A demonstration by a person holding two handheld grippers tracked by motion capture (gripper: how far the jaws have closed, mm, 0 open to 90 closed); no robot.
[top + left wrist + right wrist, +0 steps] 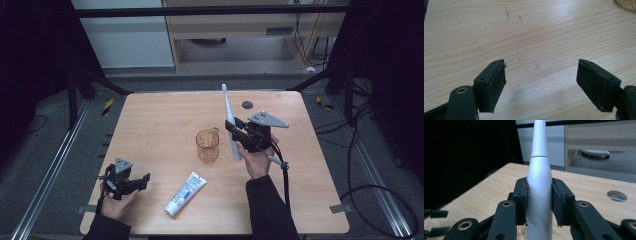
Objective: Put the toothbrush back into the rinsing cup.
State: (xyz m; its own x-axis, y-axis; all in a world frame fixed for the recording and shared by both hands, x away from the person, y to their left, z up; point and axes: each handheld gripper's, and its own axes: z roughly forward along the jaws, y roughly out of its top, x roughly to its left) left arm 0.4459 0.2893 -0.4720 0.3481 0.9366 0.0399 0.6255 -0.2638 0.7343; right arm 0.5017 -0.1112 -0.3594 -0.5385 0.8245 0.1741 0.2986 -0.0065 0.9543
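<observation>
Light wooden surface (155, 120): rectangular, bearing all loose items, with a small round dark hole (247, 104) near its far edge, beyond the right gripper's fingers.

Right gripper (235, 131): held above the surface in the person's right hand (257, 159). Its fingers (520, 202) are clamped on either side of the body of a white electric toothbrush (231, 125). In the right gripper view both pads press flat against the white handle. The toothbrush stands nearly upright, slightly tilted, with its narrow neck and head rising above the fingers and its lower end below them, clear of the surface.

Left gripper (541, 80): held low over the near left part of the surface. Its fingers (492, 82) stand wide apart, with bare wood between them.

Amber transparent plastic measuring cup with handle (207, 145): upright on the surface, just left of the right gripper's fingers and apart from the toothbrush.

White and blue toothpaste tube (185, 193): lying flat, near the person's side, between the two grippers, right of the left gripper's fingers, untouched.
</observation>
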